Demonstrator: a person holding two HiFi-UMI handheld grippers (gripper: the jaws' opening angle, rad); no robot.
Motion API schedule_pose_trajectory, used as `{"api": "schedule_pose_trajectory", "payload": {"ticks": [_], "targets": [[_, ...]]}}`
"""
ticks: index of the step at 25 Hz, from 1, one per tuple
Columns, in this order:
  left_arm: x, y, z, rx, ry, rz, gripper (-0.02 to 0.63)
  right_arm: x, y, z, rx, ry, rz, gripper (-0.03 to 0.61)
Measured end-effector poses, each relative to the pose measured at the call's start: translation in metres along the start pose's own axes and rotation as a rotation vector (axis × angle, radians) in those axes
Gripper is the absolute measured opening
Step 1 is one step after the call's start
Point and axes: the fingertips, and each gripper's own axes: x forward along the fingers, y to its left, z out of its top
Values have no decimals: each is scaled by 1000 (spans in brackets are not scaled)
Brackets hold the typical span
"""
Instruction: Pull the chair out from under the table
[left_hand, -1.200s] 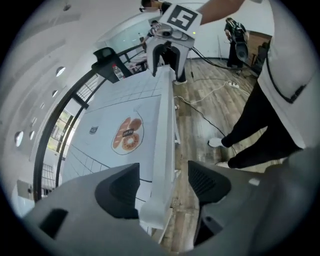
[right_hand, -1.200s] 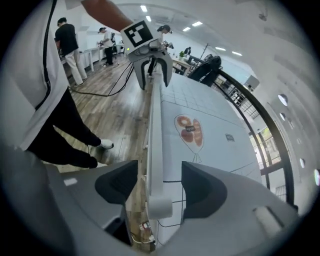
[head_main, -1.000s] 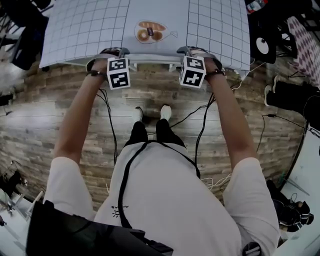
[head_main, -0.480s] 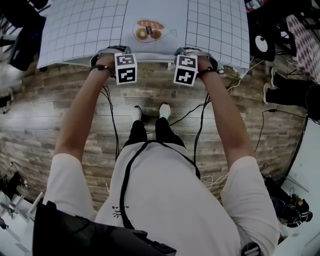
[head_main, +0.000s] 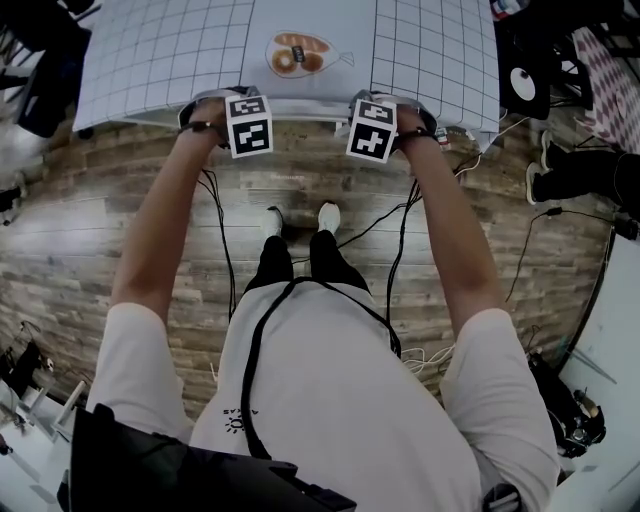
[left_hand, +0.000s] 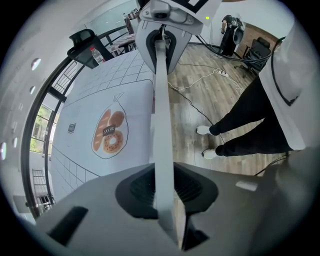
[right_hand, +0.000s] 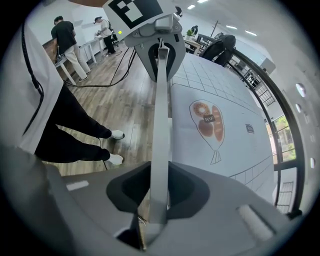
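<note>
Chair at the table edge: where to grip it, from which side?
Grip the top rail of the chair back from above: it's a thin edge showing beside the table. Left claw and right claw have just closed on it, spaced apart.

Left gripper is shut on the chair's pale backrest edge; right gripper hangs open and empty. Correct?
No: the right gripper is shut on the chair's pale backrest edge too, as the right gripper view shows. The left gripper is shut on it as stated; both have just been closing.
</note>
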Motion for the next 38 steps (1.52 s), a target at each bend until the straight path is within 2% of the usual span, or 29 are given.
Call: {"api": "schedule_pose_trajectory", "payload": {"ticks": [10,16,32,38], "targets": [[-10,-46,-3,23,-5,-69,81,-11,54,8,58,-39,78,82],[-17,-85,-3,23,-13,-85,81,-18,90,11,59,-42,71,81],[-43,-238,-6,-10,-44,-150,83,-45,236,25,46,-53,124,83],[-49,-281,-9,-10,-49,-181,86,-50,278,31,53,-62,151,84]]}}
